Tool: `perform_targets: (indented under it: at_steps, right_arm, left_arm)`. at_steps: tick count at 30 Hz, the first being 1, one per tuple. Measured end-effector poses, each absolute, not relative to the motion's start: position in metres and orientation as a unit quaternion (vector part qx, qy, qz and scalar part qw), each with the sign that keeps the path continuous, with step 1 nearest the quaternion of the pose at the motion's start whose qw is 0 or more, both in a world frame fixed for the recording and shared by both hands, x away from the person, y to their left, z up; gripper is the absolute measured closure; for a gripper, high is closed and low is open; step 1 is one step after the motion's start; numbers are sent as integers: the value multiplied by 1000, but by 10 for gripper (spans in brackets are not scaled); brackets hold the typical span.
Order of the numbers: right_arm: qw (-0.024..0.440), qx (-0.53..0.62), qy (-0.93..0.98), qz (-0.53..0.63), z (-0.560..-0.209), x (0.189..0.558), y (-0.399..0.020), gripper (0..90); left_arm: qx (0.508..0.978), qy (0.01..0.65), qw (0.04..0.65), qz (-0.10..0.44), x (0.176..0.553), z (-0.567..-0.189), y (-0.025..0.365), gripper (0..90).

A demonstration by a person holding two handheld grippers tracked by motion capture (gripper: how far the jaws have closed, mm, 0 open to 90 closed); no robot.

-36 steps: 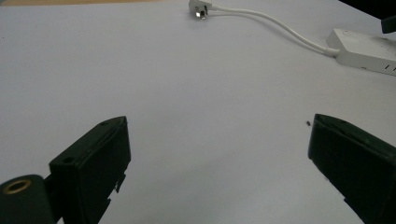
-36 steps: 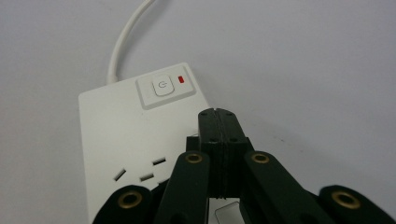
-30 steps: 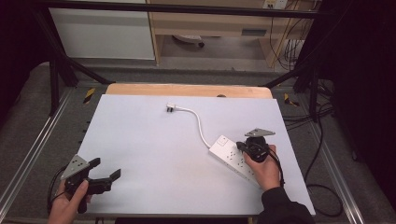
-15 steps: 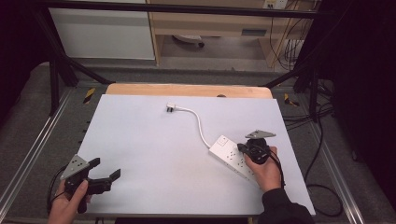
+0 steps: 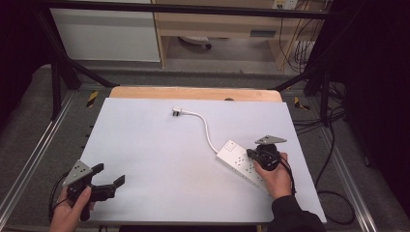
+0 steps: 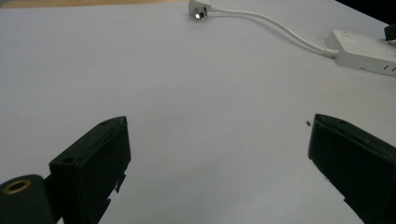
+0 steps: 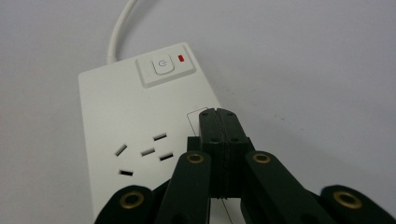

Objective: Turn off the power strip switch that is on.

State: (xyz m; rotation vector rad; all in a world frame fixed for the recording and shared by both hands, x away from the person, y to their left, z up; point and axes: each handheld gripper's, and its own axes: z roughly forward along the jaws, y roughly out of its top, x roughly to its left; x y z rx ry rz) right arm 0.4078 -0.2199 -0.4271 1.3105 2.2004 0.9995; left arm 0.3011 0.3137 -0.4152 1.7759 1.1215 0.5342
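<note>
A white power strip (image 5: 236, 161) lies on the right of the white table (image 5: 159, 145), its cable (image 5: 207, 129) curving back to a white plug (image 5: 176, 112). My right gripper (image 5: 251, 154) is shut with nothing between its jaws, and its tips rest over the strip's top. In the right gripper view the closed tips of the right gripper (image 7: 218, 114) sit just below the power switch (image 7: 162, 66), beside a socket (image 7: 142, 156) of the power strip (image 7: 107, 107). My left gripper (image 5: 110, 182) is held open at the near left; the left gripper (image 6: 219, 122) faces bare table, with the plug (image 6: 198, 9) far off.
A wooden strip (image 5: 193, 93) runs along the table's far edge. Metal frame rails (image 5: 34, 154) flank both sides, and cables (image 5: 333, 193) lie on the floor to the right. The power strip (image 6: 362, 50) lies far from the left gripper, at the upper right of its view.
</note>
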Motion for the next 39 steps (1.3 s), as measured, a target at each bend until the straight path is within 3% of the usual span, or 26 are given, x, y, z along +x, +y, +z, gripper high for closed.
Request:
perform_targets:
  at_steps: [39]
  right_arm:
    - [197, 465, 787, 354, -428, 408, -218, 900]
  left_arm:
    - [724, 458, 469, 218, 301, -415, 313, 56]
